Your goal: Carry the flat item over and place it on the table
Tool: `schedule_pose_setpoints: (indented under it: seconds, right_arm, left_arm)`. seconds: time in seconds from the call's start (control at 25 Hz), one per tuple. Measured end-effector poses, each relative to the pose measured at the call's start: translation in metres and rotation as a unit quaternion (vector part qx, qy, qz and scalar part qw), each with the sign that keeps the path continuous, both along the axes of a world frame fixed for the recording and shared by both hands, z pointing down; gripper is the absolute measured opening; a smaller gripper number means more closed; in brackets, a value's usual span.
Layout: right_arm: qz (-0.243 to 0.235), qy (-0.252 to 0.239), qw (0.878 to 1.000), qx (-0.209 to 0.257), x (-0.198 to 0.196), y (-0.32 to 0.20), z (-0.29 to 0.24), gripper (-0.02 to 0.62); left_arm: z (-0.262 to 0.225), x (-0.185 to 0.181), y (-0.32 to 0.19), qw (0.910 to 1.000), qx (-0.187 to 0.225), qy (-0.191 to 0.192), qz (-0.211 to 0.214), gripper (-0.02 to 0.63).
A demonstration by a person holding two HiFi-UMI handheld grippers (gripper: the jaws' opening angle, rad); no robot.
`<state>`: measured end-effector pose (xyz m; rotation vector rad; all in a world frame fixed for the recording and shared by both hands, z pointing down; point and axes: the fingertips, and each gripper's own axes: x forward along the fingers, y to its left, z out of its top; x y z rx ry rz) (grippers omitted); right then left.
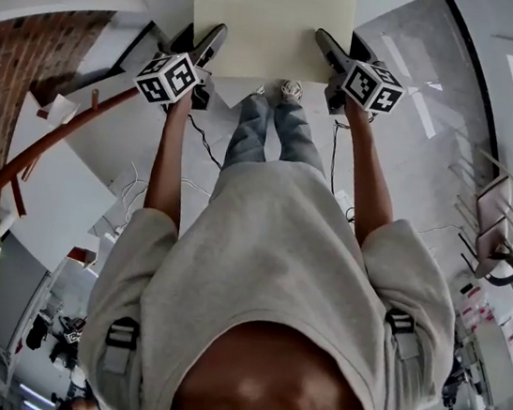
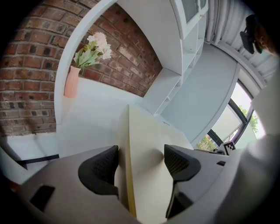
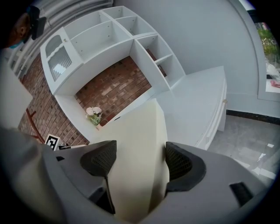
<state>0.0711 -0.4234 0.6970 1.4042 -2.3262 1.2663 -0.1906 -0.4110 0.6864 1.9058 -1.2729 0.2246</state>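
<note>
Matt, smooth board (image 1: 271, 21), rough brick wall (image 2: 26, 65), glossy floor (image 1: 419, 61)

Rear wall (image 2: 30, 57): red brick, fronted by a white shelf unit (image 3: 109, 39) with open compartments and one glazed door (image 3: 59, 61). A pink vase (image 2: 71, 82) of pale flowers (image 2: 94, 50) stands on the white ledge (image 2: 87, 116) below the shelves. A long white table (image 3: 197, 100) with a rounded edge runs along the plain white side wall (image 3: 197, 35). Floor (image 1: 412, 108): glossy grey tile, with loose cables (image 1: 204, 140) lying on it. A window (image 2: 238, 118) admits daylight, and greenery shows outside.
</note>
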Motion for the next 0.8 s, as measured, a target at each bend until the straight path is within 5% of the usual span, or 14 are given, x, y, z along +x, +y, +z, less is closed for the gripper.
schedule_pose_setpoints:
  seconds: [0.8]
  right_arm:
    - [-0.002, 0.007, 1.000, -0.013, 0.002, -0.083, 0.012, 0.367]
  left_arm:
    - [0.019, 0.001, -0.073, 0.9999, -0.008, -0.007, -0.012, 0.334]
